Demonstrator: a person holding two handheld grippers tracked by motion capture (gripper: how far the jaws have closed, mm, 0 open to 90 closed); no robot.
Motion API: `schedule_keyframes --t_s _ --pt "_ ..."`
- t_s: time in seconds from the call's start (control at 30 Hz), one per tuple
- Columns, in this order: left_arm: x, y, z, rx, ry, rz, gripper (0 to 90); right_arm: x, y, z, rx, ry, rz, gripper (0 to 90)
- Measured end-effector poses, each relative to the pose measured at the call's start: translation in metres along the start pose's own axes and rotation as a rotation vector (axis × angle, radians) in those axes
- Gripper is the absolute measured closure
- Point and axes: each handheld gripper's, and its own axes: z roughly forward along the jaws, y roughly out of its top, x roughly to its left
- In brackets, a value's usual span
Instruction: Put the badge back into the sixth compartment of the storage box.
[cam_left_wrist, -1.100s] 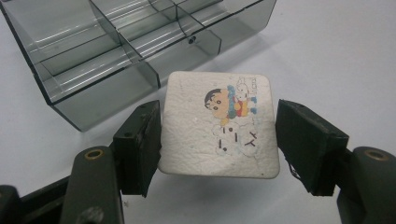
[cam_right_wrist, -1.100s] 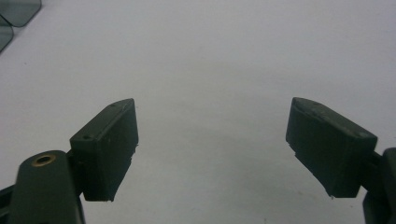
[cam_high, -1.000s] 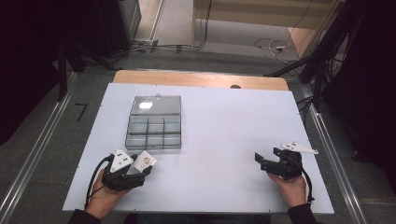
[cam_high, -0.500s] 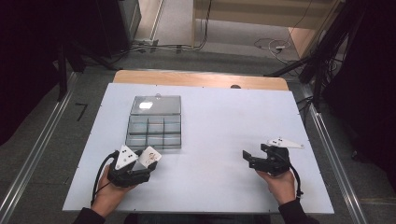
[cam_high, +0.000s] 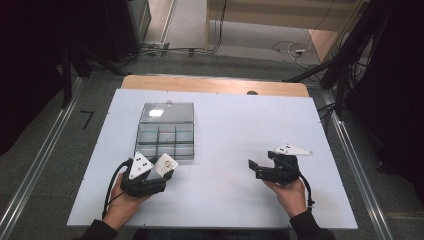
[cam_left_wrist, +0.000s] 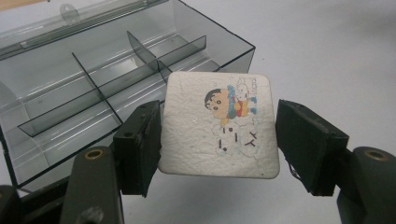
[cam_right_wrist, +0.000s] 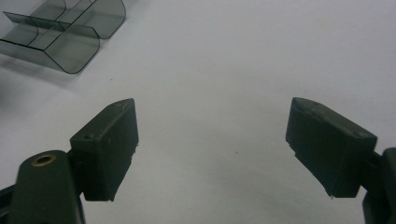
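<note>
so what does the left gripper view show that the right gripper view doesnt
Left gripper view: a white square card with a cartoon figure printed on it, clamped between the left gripper jaws, with the clear box's open lid at the top. Right gripper view: the right gripper jaws wide apart with nothing between them, over bare table. Both: the white table and part of the clear divided box.

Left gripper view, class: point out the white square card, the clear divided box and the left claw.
White card (cam_left_wrist: 219, 123), left gripper view, its printed face.
Clear box (cam_left_wrist: 93, 70), left gripper view, an inner divider.
Left claw (cam_left_wrist: 219, 140), left gripper view, midway between its tips.
</note>
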Motion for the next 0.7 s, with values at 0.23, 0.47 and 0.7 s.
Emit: schedule_keyframes --t_s 0.23,0.47,0.7 --pt "-0.002 0.003 0.003 -0.007 -0.003 0.002 33.2 0.008 0.004 0.006 0.003 0.016 -0.012 15.5" --pt "-0.005 0.005 0.005 -0.01 -0.007 0.008 33.2 0.013 0.007 0.01 0.007 0.029 -0.022 15.5" --pt "-0.01 0.008 0.007 -0.021 -0.01 0.028 33.2 0.02 0.01 0.014 0.005 0.048 -0.03 15.5"
